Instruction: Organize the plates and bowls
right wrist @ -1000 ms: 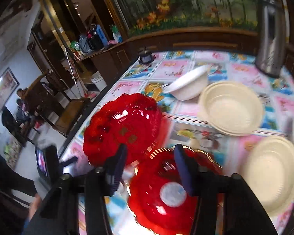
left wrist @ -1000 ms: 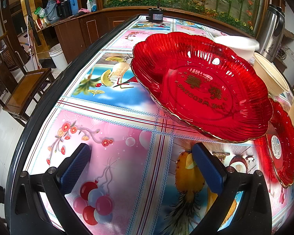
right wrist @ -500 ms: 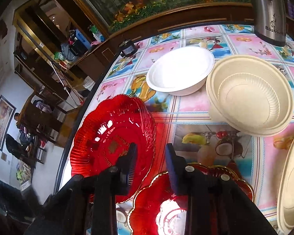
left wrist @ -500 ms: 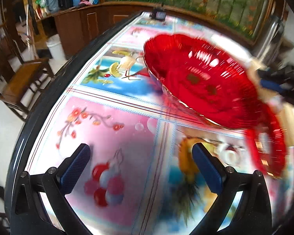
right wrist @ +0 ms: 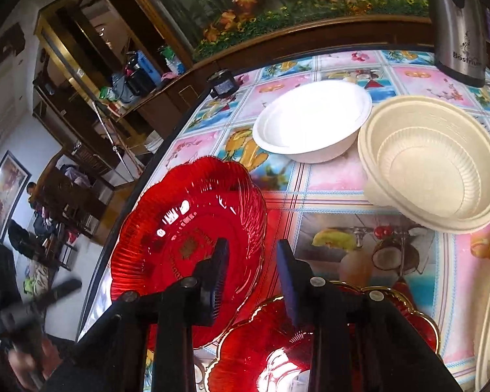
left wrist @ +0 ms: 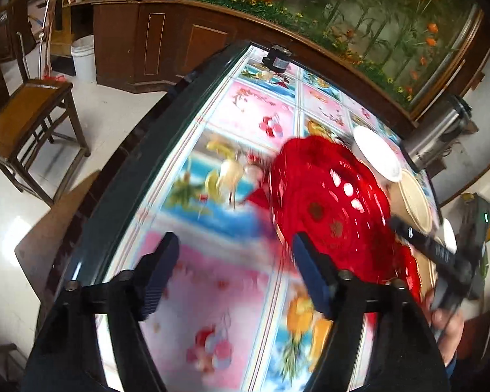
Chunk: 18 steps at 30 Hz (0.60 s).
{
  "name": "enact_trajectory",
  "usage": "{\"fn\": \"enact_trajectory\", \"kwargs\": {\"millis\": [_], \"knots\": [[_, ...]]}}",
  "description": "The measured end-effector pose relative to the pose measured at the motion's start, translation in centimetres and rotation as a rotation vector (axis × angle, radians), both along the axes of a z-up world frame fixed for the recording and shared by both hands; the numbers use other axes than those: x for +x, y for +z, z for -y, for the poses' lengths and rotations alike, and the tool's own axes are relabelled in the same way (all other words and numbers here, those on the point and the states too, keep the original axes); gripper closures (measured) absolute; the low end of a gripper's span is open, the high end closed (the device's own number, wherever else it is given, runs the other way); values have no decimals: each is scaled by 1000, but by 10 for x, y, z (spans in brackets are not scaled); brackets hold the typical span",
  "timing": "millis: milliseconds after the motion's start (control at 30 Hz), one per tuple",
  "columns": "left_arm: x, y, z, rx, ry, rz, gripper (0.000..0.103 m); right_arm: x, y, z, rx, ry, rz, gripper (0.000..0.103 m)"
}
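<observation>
On table [right wrist: 343, 176], empty white bowl [right wrist: 310, 124]

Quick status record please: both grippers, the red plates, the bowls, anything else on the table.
left gripper: jaws closing, nothing between them
right gripper: narrow gap, over large red plate's rim, grip unclear
large red plate: near table edge
small red plate: gold-rimmed, beside the large one
white bowl: upright
cream bowl: tilted, beside the white bowl
kettle: far corner

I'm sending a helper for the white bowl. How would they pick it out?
Start at the steel kettle on the far side of the table. The white bowl sits just before it, touching the cream bowl. It alone is smooth white; the cream one is ribbed.
</observation>
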State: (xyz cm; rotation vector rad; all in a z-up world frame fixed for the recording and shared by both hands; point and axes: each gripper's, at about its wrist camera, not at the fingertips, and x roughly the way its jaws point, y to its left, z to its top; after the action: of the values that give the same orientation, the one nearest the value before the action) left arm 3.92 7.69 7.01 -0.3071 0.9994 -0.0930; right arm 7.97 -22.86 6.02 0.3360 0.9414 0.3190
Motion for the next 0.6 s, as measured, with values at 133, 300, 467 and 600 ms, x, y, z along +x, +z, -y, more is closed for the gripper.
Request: {"fn": "enact_trajectory", "kwargs": {"millis": [133, 300, 467, 600], "knots": [[35, -10, 6, -9, 0, -36, 50, 1, -11, 3, 64, 35, -38, 72], [50, -20, 24, -3, -27, -48, 63, -1, -12, 3, 67, 34, -33, 74], [57, -26, 34, 21, -44, -47, 79, 0, -14, 2, 46, 21, -43, 89], [62, -34, 36, 11, -59, -60, 93, 2, -16, 3, 52, 17, -42, 92]]}}
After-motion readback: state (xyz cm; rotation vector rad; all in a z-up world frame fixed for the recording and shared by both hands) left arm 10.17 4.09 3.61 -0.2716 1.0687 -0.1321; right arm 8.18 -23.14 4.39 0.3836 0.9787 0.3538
